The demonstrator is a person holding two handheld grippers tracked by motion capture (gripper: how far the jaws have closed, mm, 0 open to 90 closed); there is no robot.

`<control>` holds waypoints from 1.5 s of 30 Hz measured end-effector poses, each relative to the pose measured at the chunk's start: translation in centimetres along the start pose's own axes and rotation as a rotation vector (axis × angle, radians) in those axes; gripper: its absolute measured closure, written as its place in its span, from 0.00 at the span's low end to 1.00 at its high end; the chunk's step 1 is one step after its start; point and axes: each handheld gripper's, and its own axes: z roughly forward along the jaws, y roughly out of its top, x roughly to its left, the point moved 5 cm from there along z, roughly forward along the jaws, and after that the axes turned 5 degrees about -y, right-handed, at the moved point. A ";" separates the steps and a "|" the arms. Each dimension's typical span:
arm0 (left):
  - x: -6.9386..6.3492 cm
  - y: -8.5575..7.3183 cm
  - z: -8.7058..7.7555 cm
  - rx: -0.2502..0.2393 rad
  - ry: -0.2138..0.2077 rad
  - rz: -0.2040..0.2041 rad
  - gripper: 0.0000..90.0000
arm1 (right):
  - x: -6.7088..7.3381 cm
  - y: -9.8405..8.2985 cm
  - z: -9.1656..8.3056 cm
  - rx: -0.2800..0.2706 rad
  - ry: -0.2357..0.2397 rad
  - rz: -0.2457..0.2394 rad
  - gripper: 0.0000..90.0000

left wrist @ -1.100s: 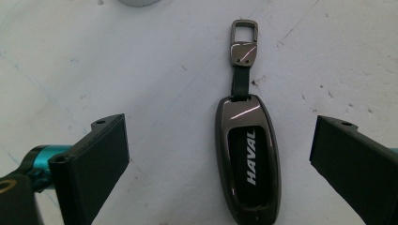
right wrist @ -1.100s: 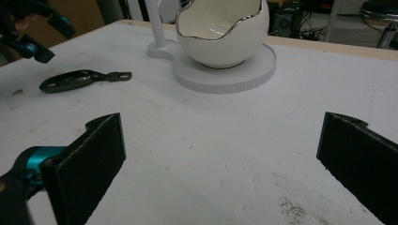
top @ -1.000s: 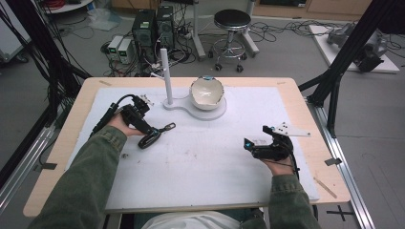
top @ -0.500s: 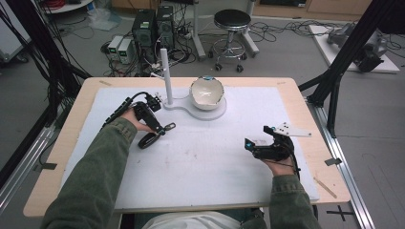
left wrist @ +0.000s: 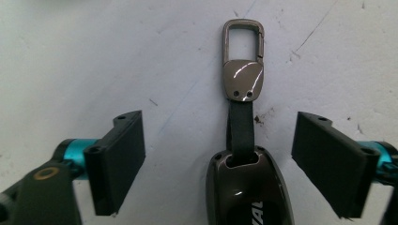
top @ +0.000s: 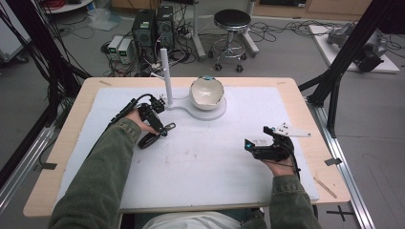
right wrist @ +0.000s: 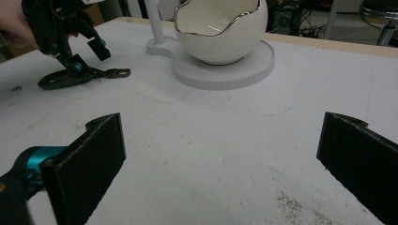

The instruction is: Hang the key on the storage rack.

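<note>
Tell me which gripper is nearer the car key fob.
Left. The left gripper hangs right over the car key fob, jaws open either side; the right gripper rests far across the table.

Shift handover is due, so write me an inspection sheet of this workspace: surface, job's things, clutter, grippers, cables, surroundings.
Surface: white mat on a wooden table; scuffed and speckled with dark marks.
Job's things: dark key fob with strap and metal clip, lying flat on the mat; white egg-shaped bowl on a round white stand with an upright post.
Clutter: nothing seen.
Grippers: left claw open, jaws either side of the fob, not touching it; right claw open, holding nothing.
Cables: black cable trailing from the left claw.
Surroundings: stool, computer towers, loose floor wiring, black frame struts.
</note>
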 end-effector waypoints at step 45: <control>-1.6 0.1 -3.1 0.004 0.010 0.140 0.91 | 0.0 -0.1 0.0 0.006 0.001 -0.004 0.01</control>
